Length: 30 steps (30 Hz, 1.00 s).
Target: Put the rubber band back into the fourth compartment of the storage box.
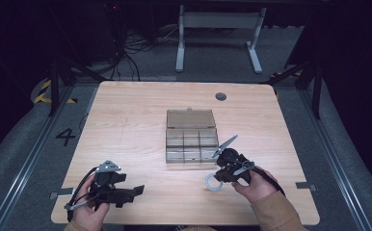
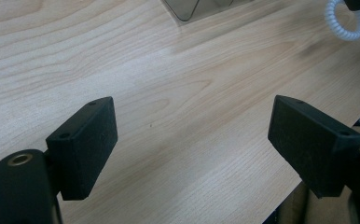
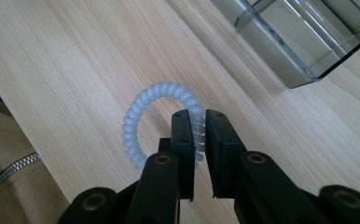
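A pale blue-white spiral hair tie (image 3: 143, 116) hangs in my right gripper (image 3: 197, 116), whose jaws are shut on one side of the ring. In the high view the hair tie (image 1: 213, 182) lies just off the near right corner of a clear compartment box (image 1: 192, 147), with the right gripper (image 1: 221, 174) right by it. The box's lid stands open at the back. My left gripper (image 1: 137, 190) rests near the table's front left, jaws wide open over bare wood (image 2: 192, 121) with nothing between them. The hair tie (image 2: 347, 23) also shows far off in the left gripper view.
The wooden table (image 1: 126, 125) has a dark round grommet (image 1: 220, 96) near its back edge. A corner of the clear box (image 3: 299, 42) shows in the right gripper view. A tan sleeve with a zip (image 3: 10, 172) lies at the table's front edge.
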{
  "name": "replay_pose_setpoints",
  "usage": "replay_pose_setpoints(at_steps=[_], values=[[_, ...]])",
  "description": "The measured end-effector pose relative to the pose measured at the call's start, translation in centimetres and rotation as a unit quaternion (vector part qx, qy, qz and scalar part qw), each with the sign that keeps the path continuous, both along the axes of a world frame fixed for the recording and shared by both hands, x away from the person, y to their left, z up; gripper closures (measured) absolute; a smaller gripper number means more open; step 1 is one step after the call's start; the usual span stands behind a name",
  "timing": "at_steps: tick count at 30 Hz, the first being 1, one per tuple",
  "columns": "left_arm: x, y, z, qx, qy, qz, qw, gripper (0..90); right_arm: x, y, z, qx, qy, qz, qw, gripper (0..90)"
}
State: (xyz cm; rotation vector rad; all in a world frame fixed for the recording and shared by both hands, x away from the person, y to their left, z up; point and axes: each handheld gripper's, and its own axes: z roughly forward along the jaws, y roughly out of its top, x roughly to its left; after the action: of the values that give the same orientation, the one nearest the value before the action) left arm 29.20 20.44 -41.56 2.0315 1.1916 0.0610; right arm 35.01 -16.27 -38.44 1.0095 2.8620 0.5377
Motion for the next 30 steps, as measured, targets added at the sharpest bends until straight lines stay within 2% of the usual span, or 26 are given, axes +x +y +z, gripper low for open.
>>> replay_pose_setpoints(at_steps=[14,30], values=[[0.1,0.0,0.0,0.001,-0.001,-0.003,1.0,16.4,0.9,-0.1,1.5,0.026,-0.011,-0.008,0.9996,82.6],[0.1,0.0,0.0,0.0,-0.002,-0.003,1.0,16.4,2.1,0.5,3.4,0.033,-0.033,-0.011,0.9988,82.5]])
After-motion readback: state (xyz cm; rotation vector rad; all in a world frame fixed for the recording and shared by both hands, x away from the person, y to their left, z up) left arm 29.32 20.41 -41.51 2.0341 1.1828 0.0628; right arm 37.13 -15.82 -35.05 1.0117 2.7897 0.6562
